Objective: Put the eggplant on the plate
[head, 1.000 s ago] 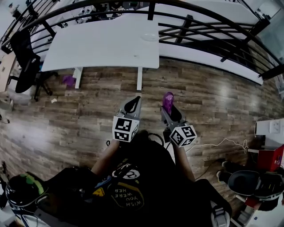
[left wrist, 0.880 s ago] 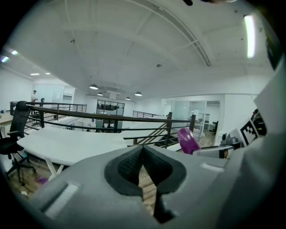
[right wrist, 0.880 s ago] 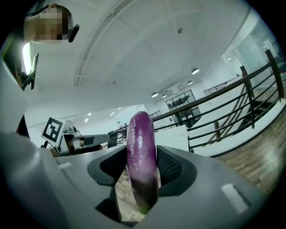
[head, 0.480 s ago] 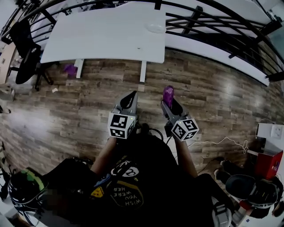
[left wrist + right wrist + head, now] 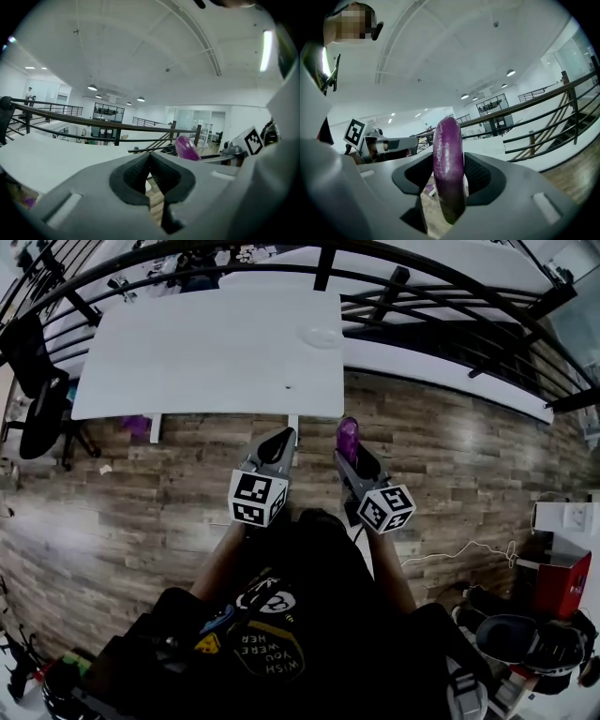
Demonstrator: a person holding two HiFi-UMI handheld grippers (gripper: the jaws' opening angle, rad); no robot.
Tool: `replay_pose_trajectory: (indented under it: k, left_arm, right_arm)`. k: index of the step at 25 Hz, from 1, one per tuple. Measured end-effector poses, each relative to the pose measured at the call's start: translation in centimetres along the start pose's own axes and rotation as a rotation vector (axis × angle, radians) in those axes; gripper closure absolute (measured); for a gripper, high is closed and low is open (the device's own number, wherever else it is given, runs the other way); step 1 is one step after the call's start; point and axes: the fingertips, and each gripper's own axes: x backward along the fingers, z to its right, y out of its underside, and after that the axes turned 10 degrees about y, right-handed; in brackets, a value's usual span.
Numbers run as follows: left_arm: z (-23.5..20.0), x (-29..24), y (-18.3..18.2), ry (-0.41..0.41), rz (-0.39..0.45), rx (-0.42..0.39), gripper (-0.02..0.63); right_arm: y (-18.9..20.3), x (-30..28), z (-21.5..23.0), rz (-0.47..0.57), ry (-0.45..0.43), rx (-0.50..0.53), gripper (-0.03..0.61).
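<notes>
Since the earlier frame, both grippers have advanced to the near edge of the white table (image 5: 206,352). Left gripper (image 5: 150,157): jaws pressed together, nothing between them. Right gripper (image 5: 350,448): jaws clamped on the purple eggplant (image 5: 449,159), held upright just short of the table. The plate (image 5: 321,337) lies near the table's right edge.

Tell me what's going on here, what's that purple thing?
A person holds a gripper in each hand. The right gripper is clamped on a purple eggplant, which stands upright between its jaws. The left gripper is shut and holds nothing. Ahead is a white table with a pale plate on it, and the eggplant isn't on the plate yet.
</notes>
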Motion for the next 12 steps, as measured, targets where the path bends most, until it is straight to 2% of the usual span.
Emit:
replay_pose_trajectory:
  k: [5,12]
  left_arm:
    - [-2.4,-3.4,-0.8,0.013,-0.017,0.001,0.609]
    - [-5.8,-9.3,-1.4,-0.024,-0.043,0.034,0.609]
  right_arm:
    - [-0.5,-3.5,1.3,-0.035,0.007,0.011,0.370]
    - [-2.5,-9.4,6.1,-0.083,-0.028,0.080,0.370]
